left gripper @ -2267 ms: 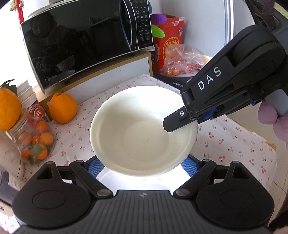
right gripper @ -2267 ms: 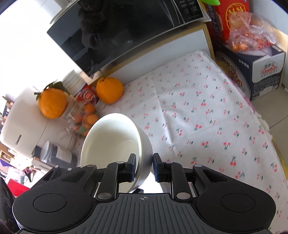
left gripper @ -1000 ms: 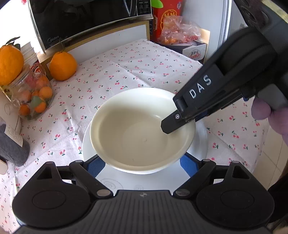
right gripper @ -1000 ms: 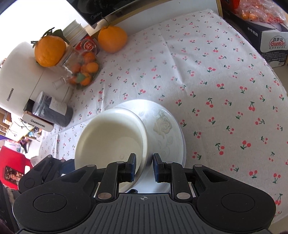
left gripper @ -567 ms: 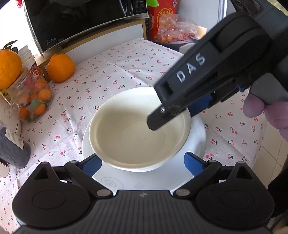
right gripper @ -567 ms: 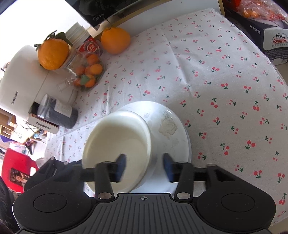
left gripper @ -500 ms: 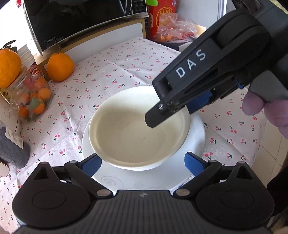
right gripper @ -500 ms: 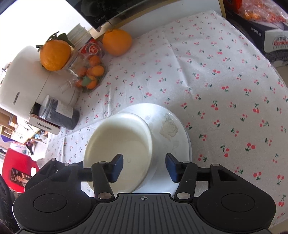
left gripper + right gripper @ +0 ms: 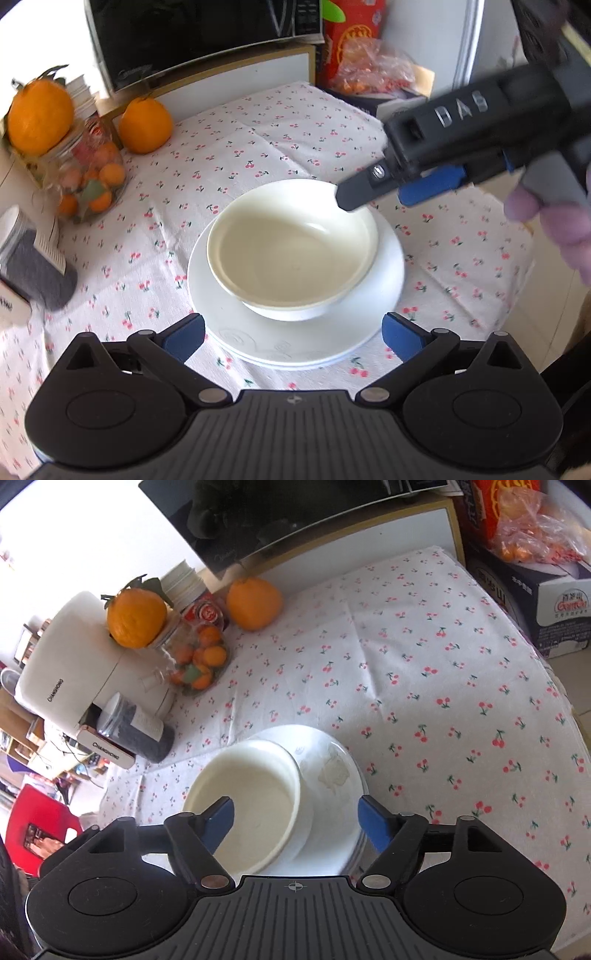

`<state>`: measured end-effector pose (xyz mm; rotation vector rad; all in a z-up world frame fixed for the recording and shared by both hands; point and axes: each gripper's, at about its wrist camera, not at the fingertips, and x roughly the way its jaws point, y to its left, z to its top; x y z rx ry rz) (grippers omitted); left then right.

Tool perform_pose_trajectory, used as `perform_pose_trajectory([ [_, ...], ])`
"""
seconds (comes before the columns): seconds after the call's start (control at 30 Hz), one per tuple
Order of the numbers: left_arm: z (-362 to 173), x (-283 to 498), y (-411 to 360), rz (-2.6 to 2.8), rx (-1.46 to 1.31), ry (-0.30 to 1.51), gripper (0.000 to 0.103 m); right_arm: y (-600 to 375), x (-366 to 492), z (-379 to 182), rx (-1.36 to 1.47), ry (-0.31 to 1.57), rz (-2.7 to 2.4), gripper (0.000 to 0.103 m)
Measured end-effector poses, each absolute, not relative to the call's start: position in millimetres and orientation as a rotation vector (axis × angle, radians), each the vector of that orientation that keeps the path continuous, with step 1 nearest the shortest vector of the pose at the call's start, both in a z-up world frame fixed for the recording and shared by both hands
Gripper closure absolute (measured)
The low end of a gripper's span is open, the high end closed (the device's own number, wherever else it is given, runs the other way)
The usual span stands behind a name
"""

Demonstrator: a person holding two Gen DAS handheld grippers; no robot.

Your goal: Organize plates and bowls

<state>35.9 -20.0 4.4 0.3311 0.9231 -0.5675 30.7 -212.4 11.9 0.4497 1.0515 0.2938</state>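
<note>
A cream bowl (image 9: 291,247) sits on a white plate (image 9: 314,339) on the cherry-print tablecloth; both also show in the right wrist view, the bowl (image 9: 243,801) and the plate (image 9: 332,768). My left gripper (image 9: 291,338) is open and empty, just in front of the plate's near rim. My right gripper (image 9: 295,821) is open and empty, its fingers straddling the bowl's near rim from above. In the left wrist view the right gripper (image 9: 388,184) hovers over the bowl's far right rim.
An orange (image 9: 144,124), a jar of small oranges (image 9: 88,177) topped by another orange (image 9: 40,116), and a dark bottle (image 9: 37,273) lie at the left. A microwave (image 9: 207,33) stands behind. A white appliance (image 9: 70,668) is at the left, a carton (image 9: 554,602) at the right.
Both grippers lowered the bowl onto the plate. The right gripper opened and let the rim go; the left gripper opened wider and drew back. Both pulled up and away.
</note>
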Motion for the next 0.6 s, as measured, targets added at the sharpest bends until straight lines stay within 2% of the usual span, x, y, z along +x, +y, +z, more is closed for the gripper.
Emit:
perform_pose_trajectory([
  [0.2, 7.8, 20.8, -16.7, -0.479, 0.28, 0.916, 0.001, -208.3, 7.2, 25.4, 0.367, 1.018, 0.275, 0.027],
  [0.3, 11.1, 13.8, -12.9, -0.431, 0.224, 0.911, 0.001, -203.5, -7.3, 35.0, 0.31, 0.976, 0.269, 0.02],
  [0.6, 14.0, -0.8, -3.7, -0.274, 0.115, 0.883, 0.0, -192.1, -44.6, 42.6, 0.225, 0.867, 0.206, 0.014],
])
